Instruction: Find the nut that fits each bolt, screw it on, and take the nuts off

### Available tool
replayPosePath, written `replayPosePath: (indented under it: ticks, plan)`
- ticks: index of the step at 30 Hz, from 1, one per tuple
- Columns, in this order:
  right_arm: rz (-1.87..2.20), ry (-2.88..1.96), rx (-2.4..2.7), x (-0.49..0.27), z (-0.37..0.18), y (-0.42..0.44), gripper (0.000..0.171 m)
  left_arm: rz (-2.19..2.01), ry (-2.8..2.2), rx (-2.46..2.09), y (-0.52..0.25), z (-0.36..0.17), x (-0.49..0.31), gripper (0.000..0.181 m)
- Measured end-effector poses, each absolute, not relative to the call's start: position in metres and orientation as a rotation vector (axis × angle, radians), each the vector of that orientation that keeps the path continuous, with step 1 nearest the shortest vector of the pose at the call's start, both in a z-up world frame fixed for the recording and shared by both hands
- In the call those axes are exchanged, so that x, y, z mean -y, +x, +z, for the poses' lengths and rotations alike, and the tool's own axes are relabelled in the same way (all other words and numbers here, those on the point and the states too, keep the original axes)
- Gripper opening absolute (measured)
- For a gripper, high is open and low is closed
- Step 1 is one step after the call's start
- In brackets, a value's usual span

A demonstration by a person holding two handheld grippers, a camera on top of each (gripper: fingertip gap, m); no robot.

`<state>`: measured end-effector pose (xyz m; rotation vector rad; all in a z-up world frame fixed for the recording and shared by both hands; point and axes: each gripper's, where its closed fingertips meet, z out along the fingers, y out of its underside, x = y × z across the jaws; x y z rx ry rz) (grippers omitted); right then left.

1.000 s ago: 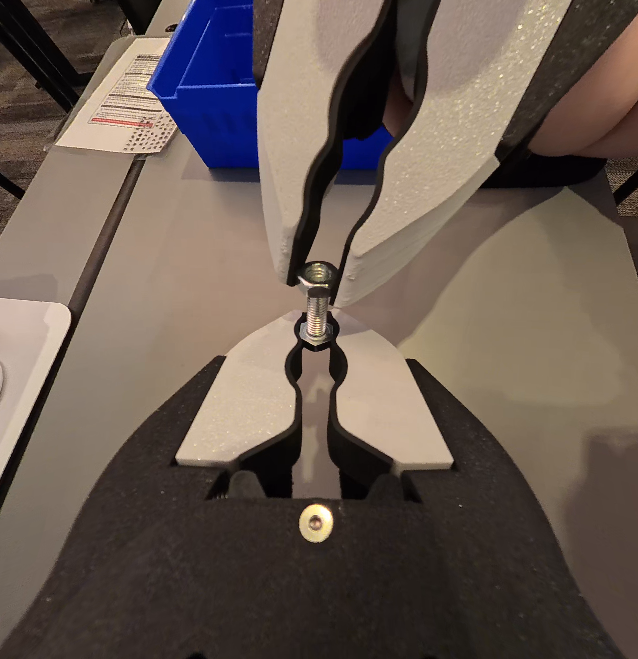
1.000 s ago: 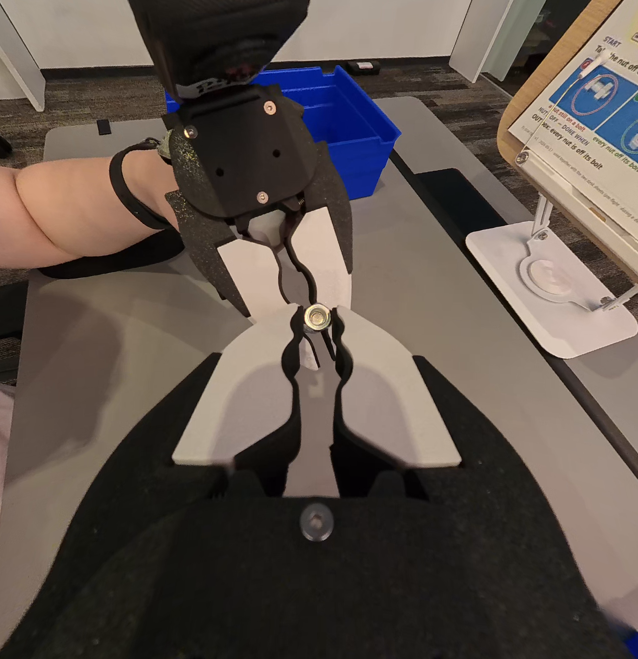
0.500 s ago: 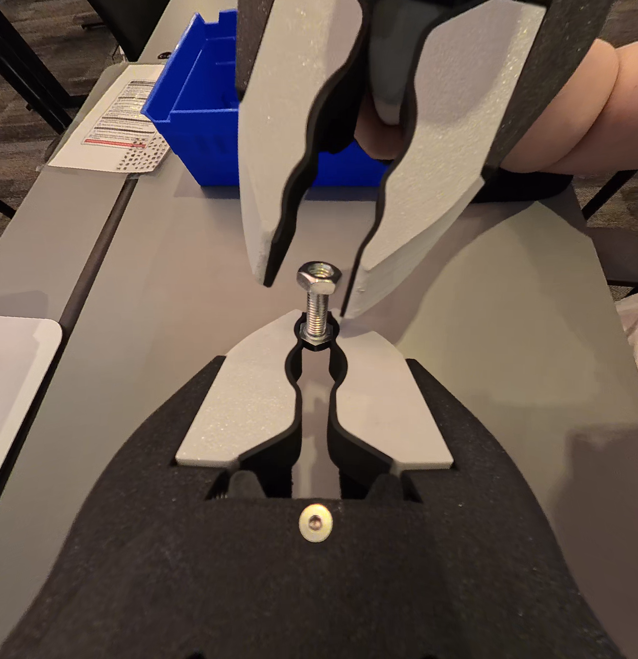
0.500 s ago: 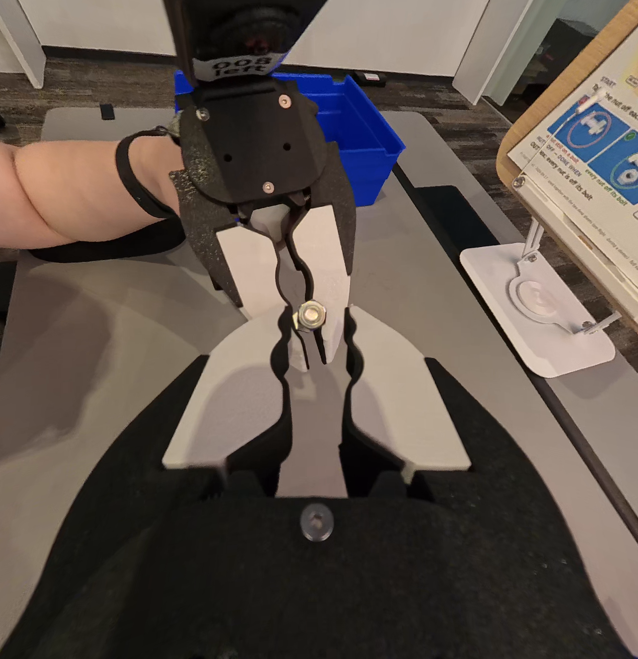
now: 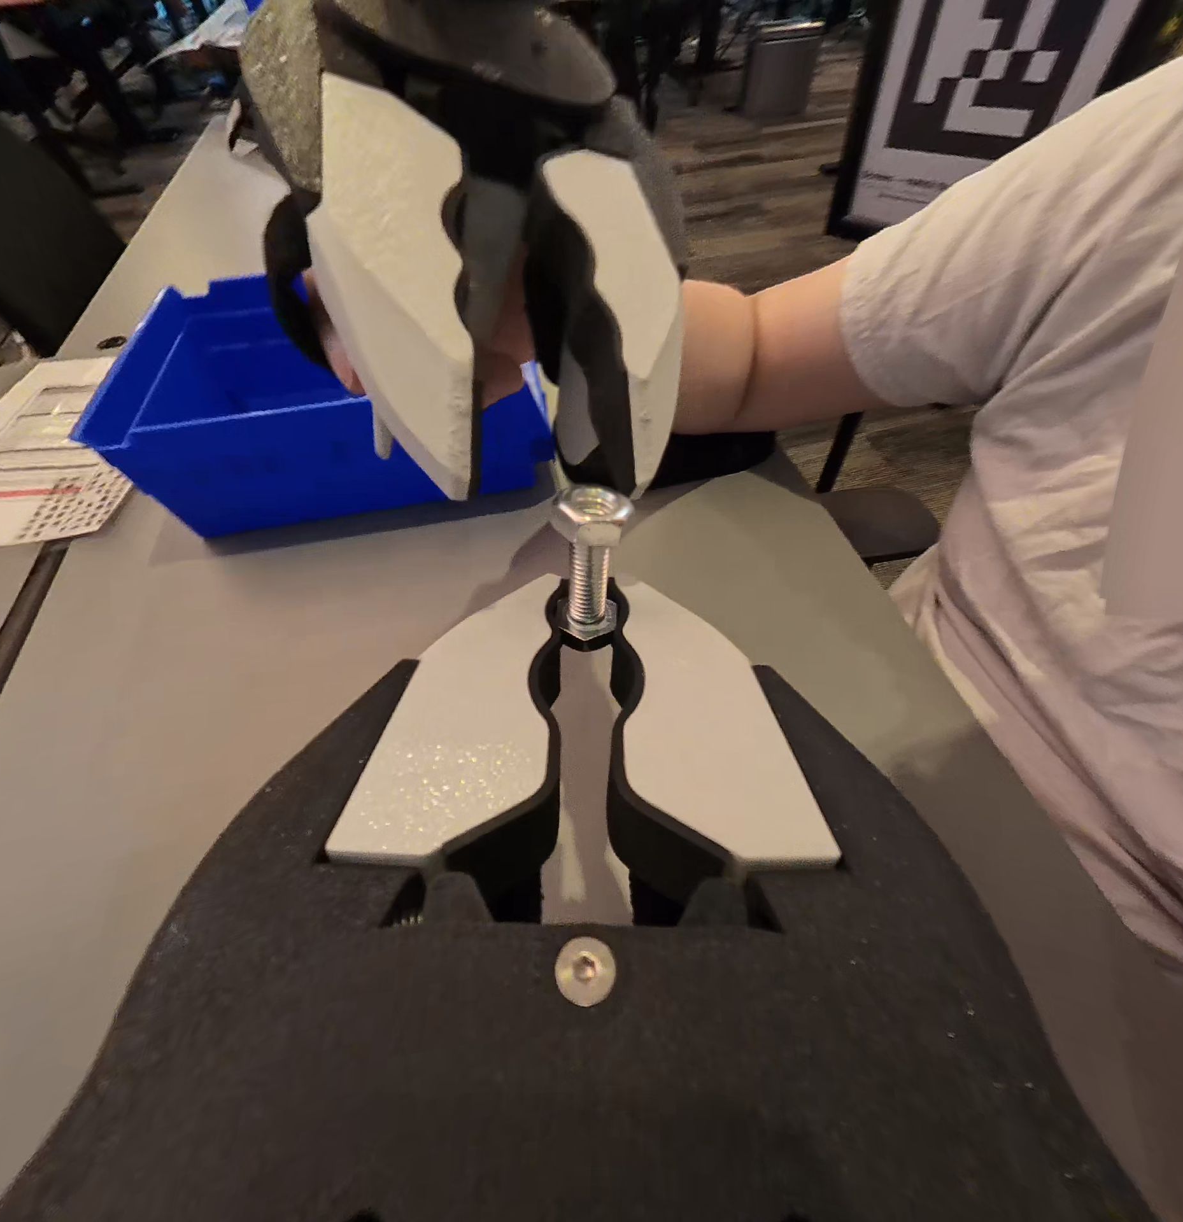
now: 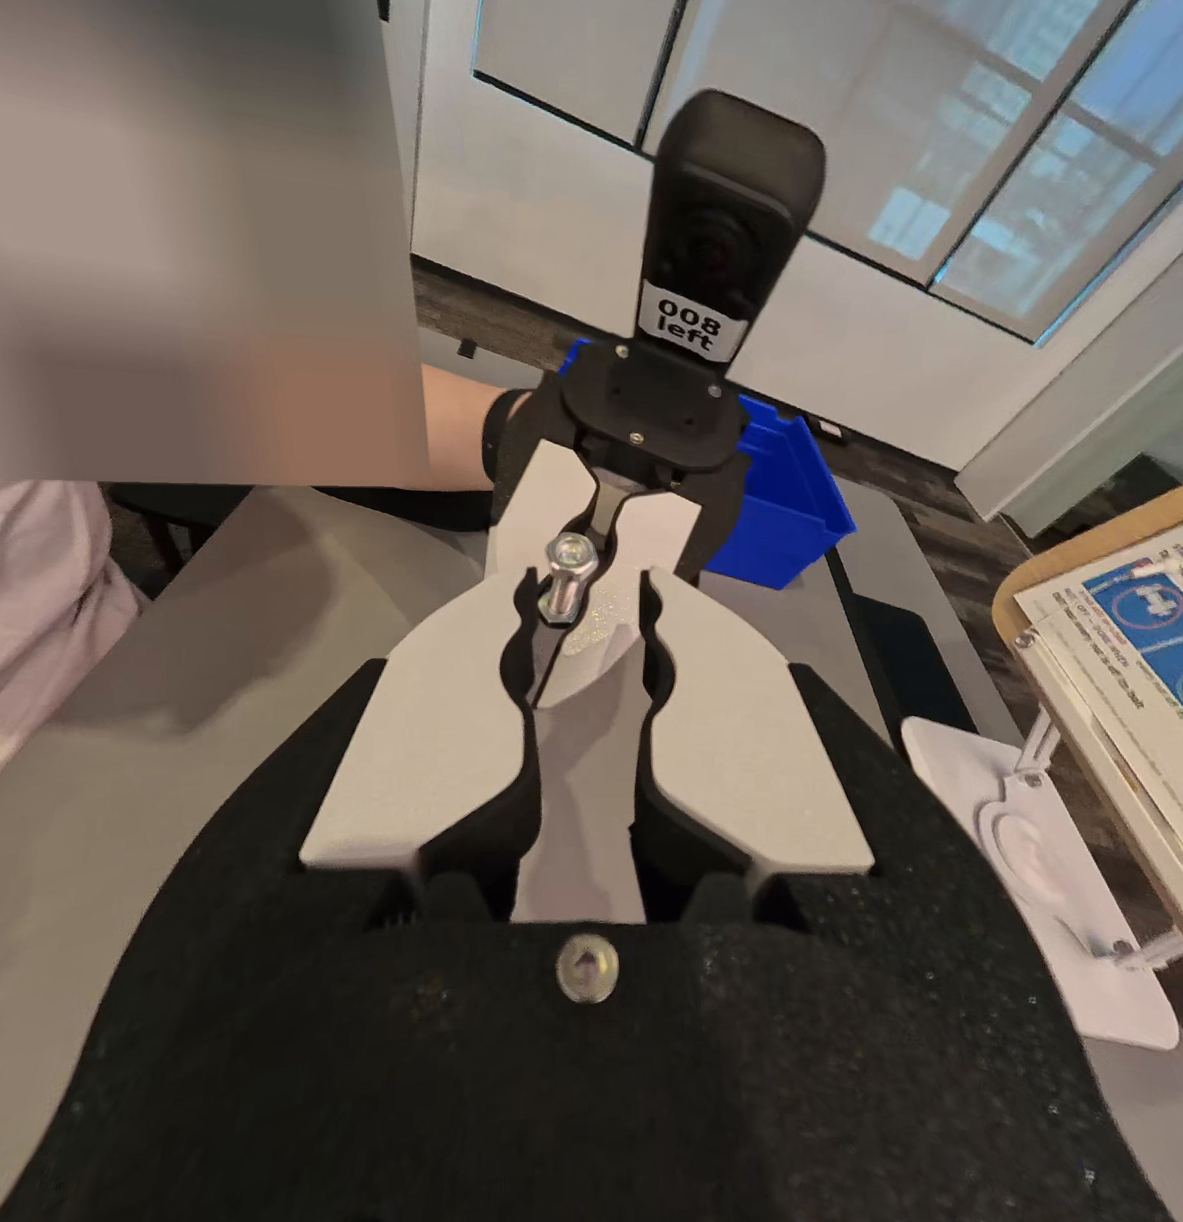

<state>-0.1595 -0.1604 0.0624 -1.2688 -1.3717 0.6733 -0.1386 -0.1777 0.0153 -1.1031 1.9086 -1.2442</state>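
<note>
My left gripper (image 5: 585, 615) is shut on the hex head of a silver bolt (image 5: 583, 582) and holds it upright above the grey table (image 5: 245, 661). A silver nut (image 5: 590, 512) sits on the top end of the bolt's thread. My right gripper (image 6: 585, 588) is open. In the right wrist view the bolt (image 6: 561, 595) and nut (image 6: 571, 555) stand by its left finger, and neither pad presses on them. In the left wrist view the right gripper (image 5: 542, 476) hangs just above the nut with its jaws apart.
A blue bin (image 5: 278, 430) stands at the back of the table and also shows in the right wrist view (image 6: 787, 516). A printed sheet (image 5: 40, 463) lies at far left. A white stand (image 6: 1039, 893) with an instruction board (image 6: 1138, 648) is at right. The person's arm (image 5: 774, 357) reaches in. The left gripper's tips are roughly 5 cm from the right gripper's.
My right gripper opened off the nut, drew back and turned about its axis. The nut stayed on the bolt's end. My left gripper kept its hold on the bolt.
</note>
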Motion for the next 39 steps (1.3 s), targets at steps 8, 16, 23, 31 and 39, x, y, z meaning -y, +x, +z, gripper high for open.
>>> replayPosePath:
  ticks: [8,16,23,31,39]
  plan:
    - [0.801,-1.194,1.415,0.179,0.064,-0.169,0.023,-1.251,-1.064,-1.959,-0.139,0.014,0.191,0.009]
    - [0.82,-1.187,1.429,0.18,0.06,-0.171,0.014,-1.249,-1.067,-1.97,-0.139,0.013,0.193,0.009]
    - [0.805,-1.272,1.357,0.166,0.06,-0.169,0.014,-1.181,-1.154,-1.911,-0.136,0.012,0.177,0.009]
    - [0.714,-1.382,1.17,0.138,0.064,-0.164,0.014,-1.083,-1.331,-1.756,-0.132,0.016,0.148,0.009]
    - [0.735,-1.543,0.988,0.123,0.06,-0.162,0.014,-0.921,-1.423,-1.689,-0.133,0.01,0.127,0.009]
